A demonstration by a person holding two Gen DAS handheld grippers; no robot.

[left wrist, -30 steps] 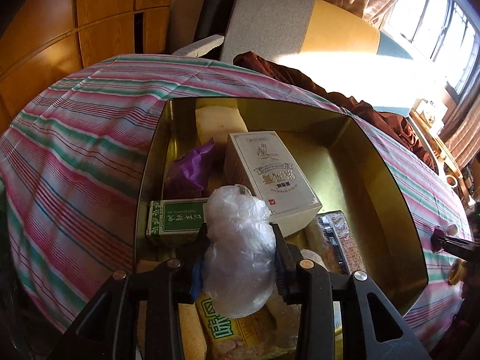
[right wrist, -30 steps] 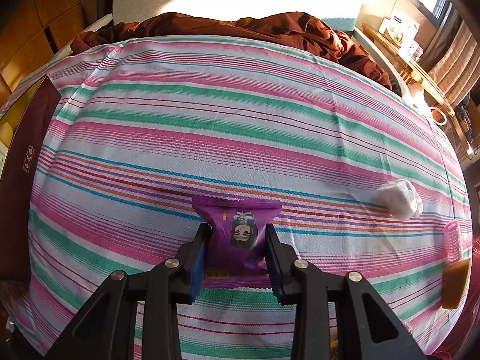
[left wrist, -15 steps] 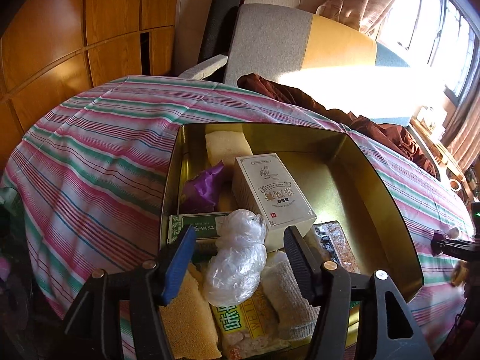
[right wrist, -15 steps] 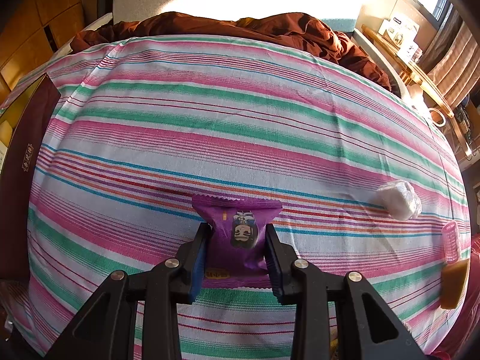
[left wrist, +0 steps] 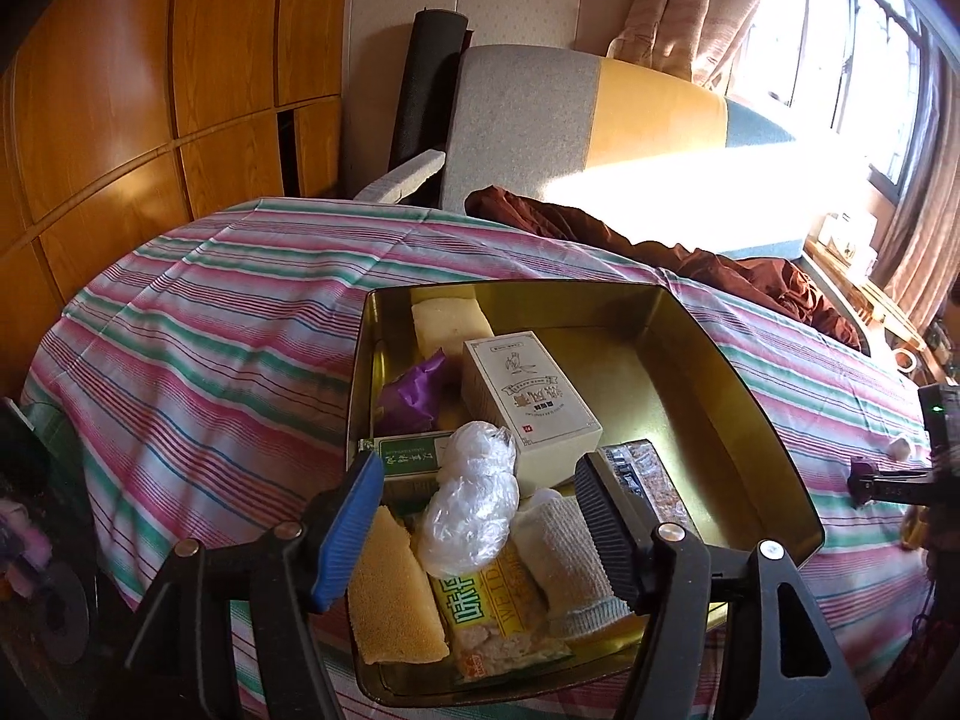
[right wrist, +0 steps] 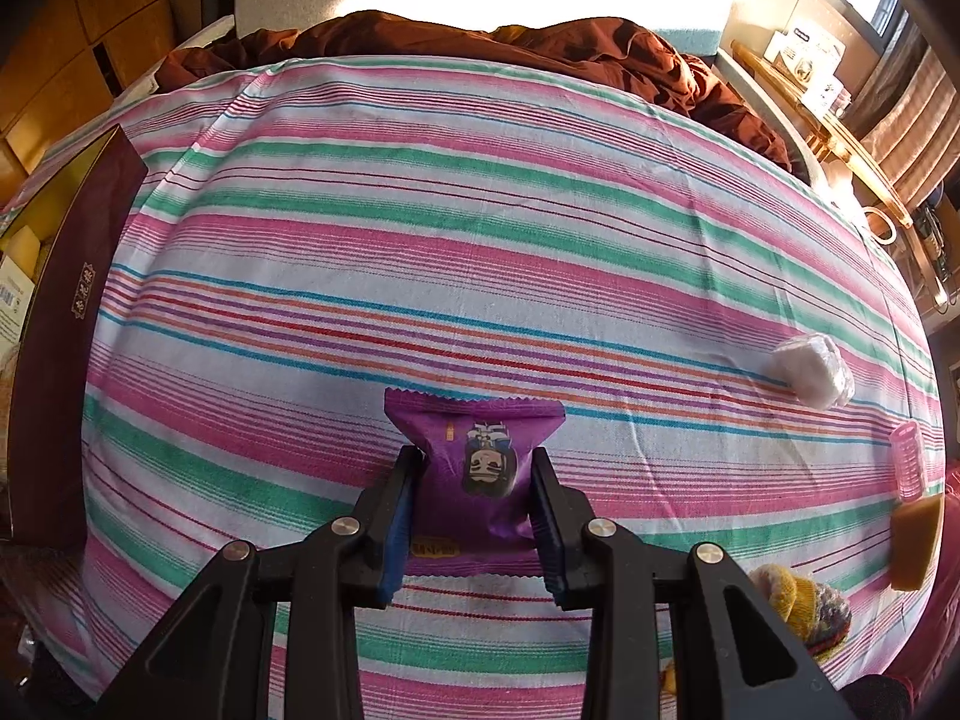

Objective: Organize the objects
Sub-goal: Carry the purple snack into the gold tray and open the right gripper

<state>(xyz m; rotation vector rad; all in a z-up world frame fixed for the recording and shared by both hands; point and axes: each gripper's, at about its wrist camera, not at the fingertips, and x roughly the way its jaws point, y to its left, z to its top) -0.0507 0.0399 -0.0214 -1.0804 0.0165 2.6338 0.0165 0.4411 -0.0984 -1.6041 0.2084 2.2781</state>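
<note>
A gold tin box (left wrist: 750,420) sits on the striped cloth and holds several items: a white carton (left wrist: 528,402), a green box (left wrist: 408,459), a purple packet (left wrist: 411,393), sponges and a snack bar. A clear plastic bag (left wrist: 474,498) lies on top of them. My left gripper (left wrist: 477,525) hovers over it with jaws opening, the pads clear of the bag. My right gripper (right wrist: 474,516) is shut on a purple snack packet (right wrist: 480,468) just above the cloth.
The box's dark red outer wall (right wrist: 54,360) stands at the left of the right wrist view. At the right lie a white wrapped block (right wrist: 810,369), a pink roller (right wrist: 909,459), a yellow sponge (right wrist: 915,540) and a knitted bundle (right wrist: 804,606). Brown fabric (right wrist: 480,42) lies at the far edge.
My left gripper let go of the plastic bag, which now rests in the box, and it has lifted and pulled back. My right gripper keeps its hold on the purple packet and has drifted slightly.
</note>
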